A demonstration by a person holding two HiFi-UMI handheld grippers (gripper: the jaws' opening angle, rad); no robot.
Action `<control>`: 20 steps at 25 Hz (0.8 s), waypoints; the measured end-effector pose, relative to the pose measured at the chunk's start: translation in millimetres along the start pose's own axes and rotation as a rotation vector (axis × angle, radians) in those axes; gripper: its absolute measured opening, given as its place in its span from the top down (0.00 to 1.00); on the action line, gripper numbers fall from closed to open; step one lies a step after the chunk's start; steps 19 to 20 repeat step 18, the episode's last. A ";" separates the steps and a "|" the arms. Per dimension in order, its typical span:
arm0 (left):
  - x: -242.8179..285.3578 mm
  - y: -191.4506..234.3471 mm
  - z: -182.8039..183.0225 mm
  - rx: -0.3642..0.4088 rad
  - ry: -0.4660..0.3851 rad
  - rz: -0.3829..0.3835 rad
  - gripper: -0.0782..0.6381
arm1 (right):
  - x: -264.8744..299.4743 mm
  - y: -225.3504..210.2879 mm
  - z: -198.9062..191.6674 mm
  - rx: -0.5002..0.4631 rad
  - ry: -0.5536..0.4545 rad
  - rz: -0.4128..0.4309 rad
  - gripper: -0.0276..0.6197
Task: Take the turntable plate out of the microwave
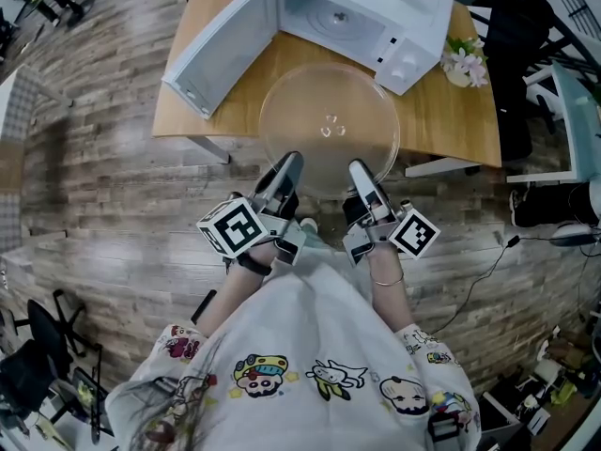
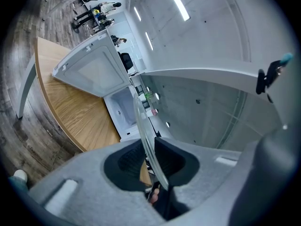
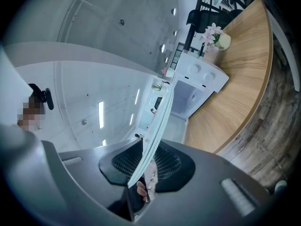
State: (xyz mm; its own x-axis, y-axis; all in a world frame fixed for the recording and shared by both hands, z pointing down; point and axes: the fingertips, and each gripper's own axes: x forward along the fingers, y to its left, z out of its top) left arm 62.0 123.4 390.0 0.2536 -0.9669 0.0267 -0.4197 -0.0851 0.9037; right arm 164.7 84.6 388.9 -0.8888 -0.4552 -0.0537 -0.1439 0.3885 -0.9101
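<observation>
I see the plate point(image 1: 329, 125) before the microwave point(image 1: 362, 12), over the table's point(image 1: 441, 111) near edge; flowers point(image 1: 464, 64) stand right of the microwave.

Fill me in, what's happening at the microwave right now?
A person holds the glass turntable plate by its near rim, with the left gripper and right gripper each clamped on it. The plate is out of the microwave, in front of it over the wooden table. The microwave door stands open.

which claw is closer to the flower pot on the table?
Right. The right claw grips the glass turntable plate on the flower pot side; the left claw grips it farther away.
</observation>
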 end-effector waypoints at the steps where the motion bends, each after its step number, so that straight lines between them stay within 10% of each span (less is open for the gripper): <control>1: -0.4 -0.9 0.5 -0.001 -0.002 -0.003 0.81 | 0.0 0.4 -0.5 -0.001 0.001 -0.001 0.82; 20: -1.1 -0.9 -9.0 -0.007 0.001 0.012 0.81 | -8.9 -4.5 -1.7 0.029 0.004 -0.007 0.82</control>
